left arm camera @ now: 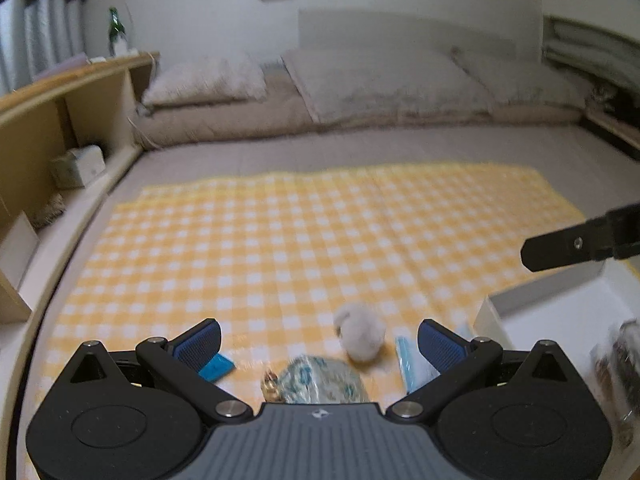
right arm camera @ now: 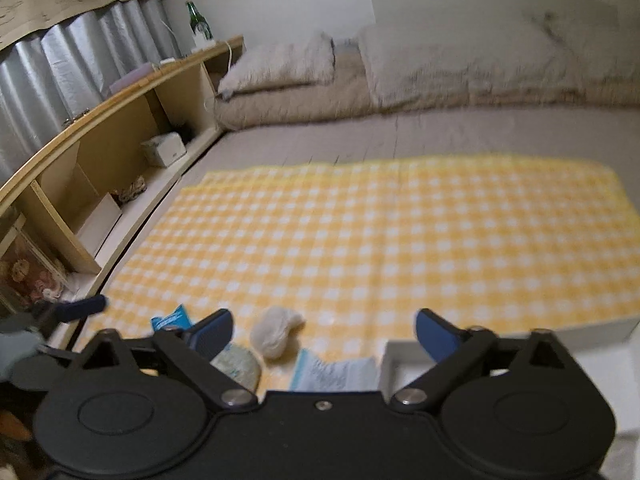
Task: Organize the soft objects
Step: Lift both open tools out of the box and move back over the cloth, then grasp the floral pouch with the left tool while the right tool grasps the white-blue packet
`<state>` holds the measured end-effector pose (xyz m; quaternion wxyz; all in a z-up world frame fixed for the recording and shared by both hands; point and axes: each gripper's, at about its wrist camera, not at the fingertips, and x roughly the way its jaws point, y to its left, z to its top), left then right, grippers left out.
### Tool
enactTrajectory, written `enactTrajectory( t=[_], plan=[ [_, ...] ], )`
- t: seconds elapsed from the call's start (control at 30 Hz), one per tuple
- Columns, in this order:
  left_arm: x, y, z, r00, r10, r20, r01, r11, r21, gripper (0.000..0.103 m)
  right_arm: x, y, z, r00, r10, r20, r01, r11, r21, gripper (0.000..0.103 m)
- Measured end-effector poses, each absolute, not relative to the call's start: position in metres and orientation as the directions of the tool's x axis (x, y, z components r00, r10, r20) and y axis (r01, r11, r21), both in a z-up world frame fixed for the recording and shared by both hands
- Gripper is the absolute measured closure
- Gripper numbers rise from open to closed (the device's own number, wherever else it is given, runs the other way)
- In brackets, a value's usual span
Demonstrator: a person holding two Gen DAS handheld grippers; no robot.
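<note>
A small white plush [left arm camera: 360, 334] lies on the yellow checked cloth [left arm camera: 304, 240], between the tips of my open, empty left gripper [left arm camera: 318, 342]. A patterned blue-green soft bundle [left arm camera: 320, 380] lies just below it, with a blue packet [left arm camera: 216, 367] at the left and a pale blue tissue pack [left arm camera: 412, 364] at the right. In the right wrist view my right gripper [right arm camera: 324, 336] is open and empty above the white plush [right arm camera: 274, 332], the bundle [right arm camera: 238, 364] and the tissue pack [right arm camera: 332, 372]. A white box [left arm camera: 560, 312] stands at the right.
A wooden shelf unit [left arm camera: 60, 120] runs along the left with a tissue box [left arm camera: 78, 166]. Pillows [left arm camera: 380, 84] and folded bedding lie at the back. A green bottle [right arm camera: 198, 24] stands on the shelf top. The white box's rim [right arm camera: 404, 350] shows under my right gripper.
</note>
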<state>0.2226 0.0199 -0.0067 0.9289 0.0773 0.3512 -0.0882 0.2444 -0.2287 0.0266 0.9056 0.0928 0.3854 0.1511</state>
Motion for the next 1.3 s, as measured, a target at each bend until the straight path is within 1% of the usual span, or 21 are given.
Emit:
enactTrajectory(
  t=[0.2,0.37,0.4,0.6,0.73,1.03,1.3],
  plan=[
    [0.235,0.011,-0.035,0.698,-0.106,-0.708,0.279,0.951,0.132,0.0,0.256,-0.207,0.003,0.57,0.366,-0.735,-0.203,0.93,0.305,0.021],
    [0.242,0.007,-0.055,0.66,-0.103,-0.744,0.33,0.93,0.163,0.0,0.276,-0.192,-0.025,0.473,0.373,-0.798,-0.16,0.927,0.338,0.028],
    [0.243,0.006,-0.059,0.65,-0.101,-0.754,0.339,0.926,0.168,0.001,0.28,-0.19,-0.03,0.462,0.367,-0.807,-0.153,0.93,0.335,0.03],
    [0.253,0.011,-0.078,0.608,-0.087,-0.789,0.369,0.911,0.184,0.004,0.301,-0.182,-0.057,0.41,0.303,-0.86,-0.11,0.953,0.283,0.035],
    [0.258,0.013,-0.087,0.596,-0.075,-0.8,0.373,0.907,0.193,0.004,0.31,-0.175,-0.068,0.407,0.259,-0.876,-0.119,0.966,0.23,0.039],
    [0.266,0.015,-0.1,0.581,-0.067,-0.811,0.384,0.901,0.201,0.004,0.325,-0.16,-0.089,0.373,0.192,-0.908,-0.14,0.979,0.149,0.041],
    [0.271,0.014,-0.104,0.578,-0.065,-0.814,0.387,0.899,0.203,0.004,0.332,-0.146,-0.11,0.377,0.155,-0.913,-0.182,0.979,0.091,0.038]
  ],
)
